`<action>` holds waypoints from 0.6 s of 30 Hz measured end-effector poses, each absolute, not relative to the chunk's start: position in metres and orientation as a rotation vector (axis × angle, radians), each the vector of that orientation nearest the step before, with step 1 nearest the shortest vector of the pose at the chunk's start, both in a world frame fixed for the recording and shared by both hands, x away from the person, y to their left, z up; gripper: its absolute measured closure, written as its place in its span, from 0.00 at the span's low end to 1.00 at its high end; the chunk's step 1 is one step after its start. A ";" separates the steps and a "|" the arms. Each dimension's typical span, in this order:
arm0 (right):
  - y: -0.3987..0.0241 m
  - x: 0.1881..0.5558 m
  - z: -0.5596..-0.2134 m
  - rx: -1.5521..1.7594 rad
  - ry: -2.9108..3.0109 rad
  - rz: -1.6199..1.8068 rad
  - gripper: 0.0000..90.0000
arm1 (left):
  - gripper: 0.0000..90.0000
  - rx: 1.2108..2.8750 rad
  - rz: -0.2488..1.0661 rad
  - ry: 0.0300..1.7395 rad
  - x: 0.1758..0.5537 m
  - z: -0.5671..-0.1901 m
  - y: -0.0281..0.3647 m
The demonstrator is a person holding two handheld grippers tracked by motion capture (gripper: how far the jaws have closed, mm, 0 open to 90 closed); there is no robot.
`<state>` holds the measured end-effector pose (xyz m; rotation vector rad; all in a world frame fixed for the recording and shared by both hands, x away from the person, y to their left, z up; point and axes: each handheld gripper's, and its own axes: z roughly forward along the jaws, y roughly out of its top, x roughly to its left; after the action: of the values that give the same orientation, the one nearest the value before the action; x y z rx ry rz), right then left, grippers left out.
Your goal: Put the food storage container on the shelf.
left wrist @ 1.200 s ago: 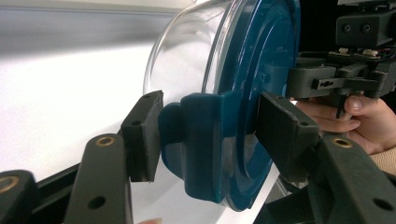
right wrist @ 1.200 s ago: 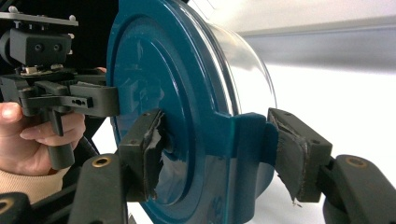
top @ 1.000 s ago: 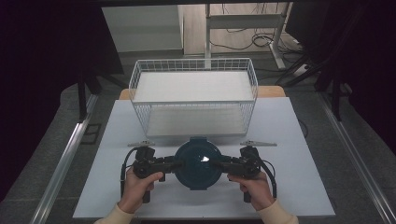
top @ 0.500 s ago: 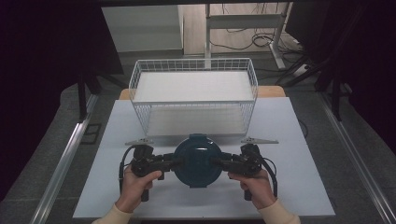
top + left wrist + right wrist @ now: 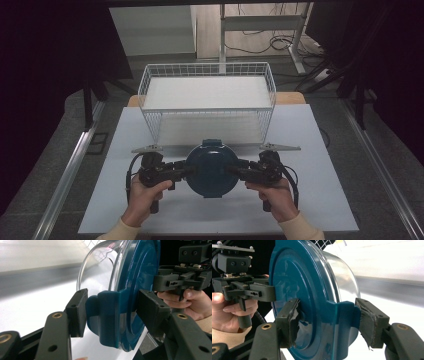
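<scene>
The bowl (image 5: pixel 212 169), clear with a blue lid (image 5: pixel 140 290), sits between the 2 grippers at the near middle of the table (image 5: pixel 320 150), just in front of the empty wire basket (image 5: pixel 207 95). The left gripper (image 5: pixel 181 170) and right gripper (image 5: pixel 241 172) each straddle a side latch tab of the lid, jaws spread with a pad at either face, not yet pinching. Holding opposite tabs likely keeps the bowl level for a lift into the basket.
</scene>
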<state>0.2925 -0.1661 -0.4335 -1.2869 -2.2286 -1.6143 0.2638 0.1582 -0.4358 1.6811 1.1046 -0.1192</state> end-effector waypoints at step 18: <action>-0.165 0.311 -0.414 -1.259 -2.257 -1.646 0.42 | 0.48 1.672 -0.101 1.083 0.283 -0.419 0.159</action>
<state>0.3115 -0.1651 -0.4138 -1.2591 -2.2573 -1.6456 0.2834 0.1591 -0.4188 1.6717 1.0831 -0.1006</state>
